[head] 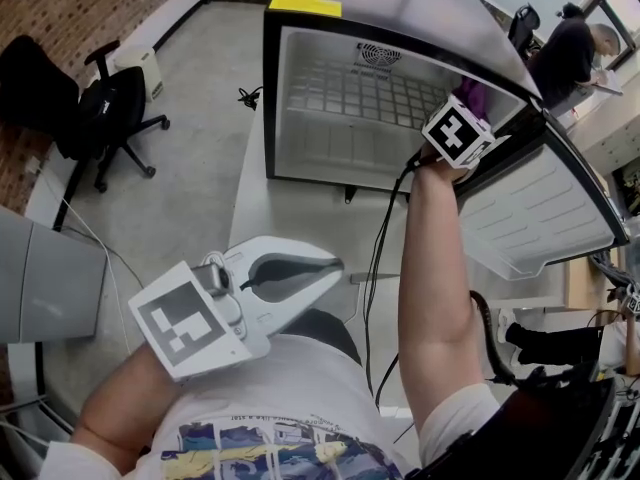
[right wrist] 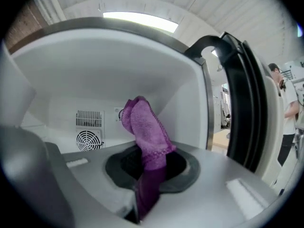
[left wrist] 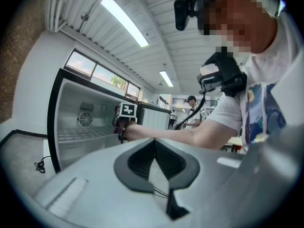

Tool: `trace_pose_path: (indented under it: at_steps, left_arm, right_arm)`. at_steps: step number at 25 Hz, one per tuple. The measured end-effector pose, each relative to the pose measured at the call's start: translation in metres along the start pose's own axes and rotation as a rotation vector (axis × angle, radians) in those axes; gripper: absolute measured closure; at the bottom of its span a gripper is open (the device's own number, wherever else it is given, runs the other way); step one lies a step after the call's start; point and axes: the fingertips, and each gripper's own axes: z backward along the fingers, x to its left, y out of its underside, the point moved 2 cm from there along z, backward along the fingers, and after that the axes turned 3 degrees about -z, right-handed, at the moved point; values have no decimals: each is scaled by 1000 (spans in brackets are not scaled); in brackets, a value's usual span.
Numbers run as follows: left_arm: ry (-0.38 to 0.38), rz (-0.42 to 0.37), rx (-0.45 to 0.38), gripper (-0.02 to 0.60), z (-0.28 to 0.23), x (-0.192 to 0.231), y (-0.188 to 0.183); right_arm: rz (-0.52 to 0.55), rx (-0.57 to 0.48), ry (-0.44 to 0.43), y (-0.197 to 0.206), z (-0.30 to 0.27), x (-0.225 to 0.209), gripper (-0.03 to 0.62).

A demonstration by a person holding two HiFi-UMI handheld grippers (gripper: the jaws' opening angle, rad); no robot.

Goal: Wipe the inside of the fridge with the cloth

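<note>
1. Closest to the head camera, the left gripper (head: 335,266) is held low in front of the person's printed shirt (head: 270,448), well apart from the fridge (head: 300,118).
2. Its own view shows the two jaws brought together at the tips, with nothing between the dark pads (left wrist: 173,163).
3. Farther off, the person's right arm (head: 430,268) reaches out to the fridge opening, on the side where the open door (head: 530,208) hangs.
4. At the end of that arm, the right gripper (right wrist: 148,152) is clamped on a purple cloth (right wrist: 145,127).
5. The cloth stands up past the jaw tips in a bunched fold, and a tail of it hangs down between the jaws.
6. In the right gripper view the cloth is inside the white fridge cavity, in front of the back wall and to the right of the round fan vent (right wrist: 89,139). Whether it touches any wall cannot be told.
7. From the head camera only a small purple patch shows, just behind the gripper's marker cube (head: 460,133).
8. A wire shelf (head: 360,88) spans the cavity.
9. A black cable (head: 380,258) trails down from the right gripper.
10. On the floor to the left stands a black office chair (head: 110,118).
</note>
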Motion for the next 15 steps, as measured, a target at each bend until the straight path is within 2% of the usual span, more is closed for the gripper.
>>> trace_pose_path:
  at_steps: [15]
  left_arm:
    - [78,-1,11,577,8,-25,3]
  right_arm:
    - [-41,-5,54,1,52,-42,540]
